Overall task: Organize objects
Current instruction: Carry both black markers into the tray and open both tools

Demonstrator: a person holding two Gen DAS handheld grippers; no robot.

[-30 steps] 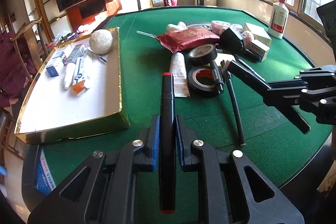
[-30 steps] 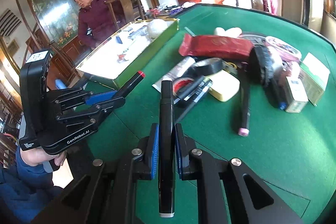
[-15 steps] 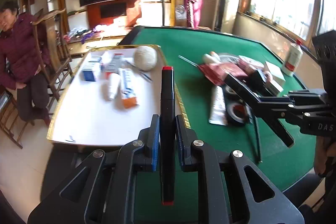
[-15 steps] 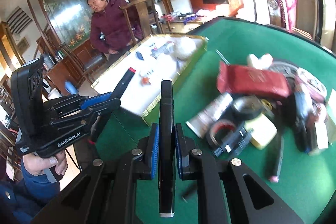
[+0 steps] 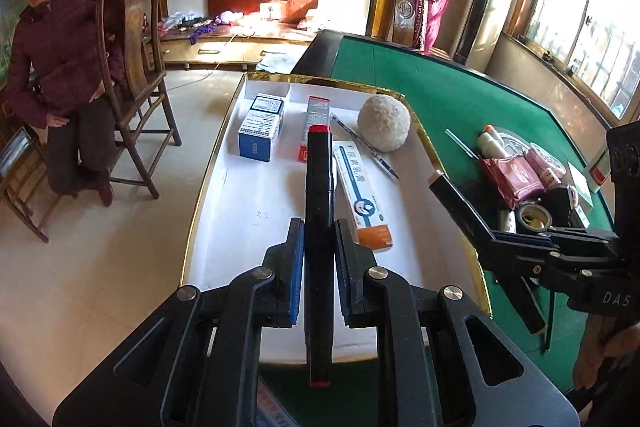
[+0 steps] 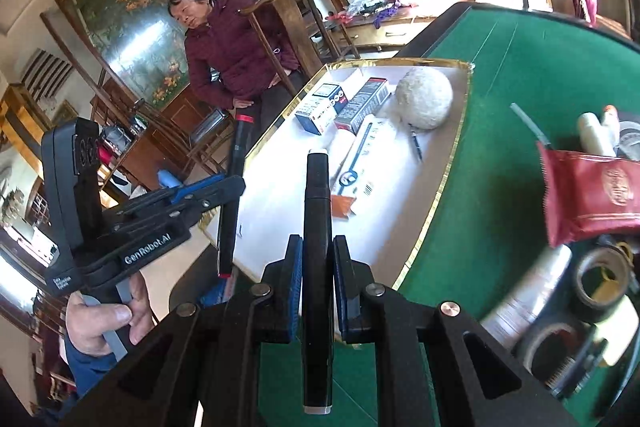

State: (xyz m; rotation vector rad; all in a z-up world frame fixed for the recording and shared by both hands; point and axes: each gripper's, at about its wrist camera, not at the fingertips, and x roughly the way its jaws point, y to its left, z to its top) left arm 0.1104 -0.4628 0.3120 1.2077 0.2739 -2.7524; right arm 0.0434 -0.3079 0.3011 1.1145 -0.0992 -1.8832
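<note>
My left gripper is shut on a black marker with red ends, which hangs over the white, gold-rimmed tray. My right gripper is shut on a black marker with pale ends, held above the tray's near corner. Each gripper shows in the other's view: the right one over the tray's right rim, the left one past the tray's left edge. In the tray lie a blue box, a red-ended box, an orange-ended ointment box, a pen and a white fuzzy ball.
On the green felt table, right of the tray, sits a pile: a red pouch, tape rolls, tubes and small boxes. A person in a maroon jacket is by a wooden chair left of the table.
Both grippers have swung left, away from the pile on the felt and over to the tray, each still holding its marker. The left one also rolled a little.
</note>
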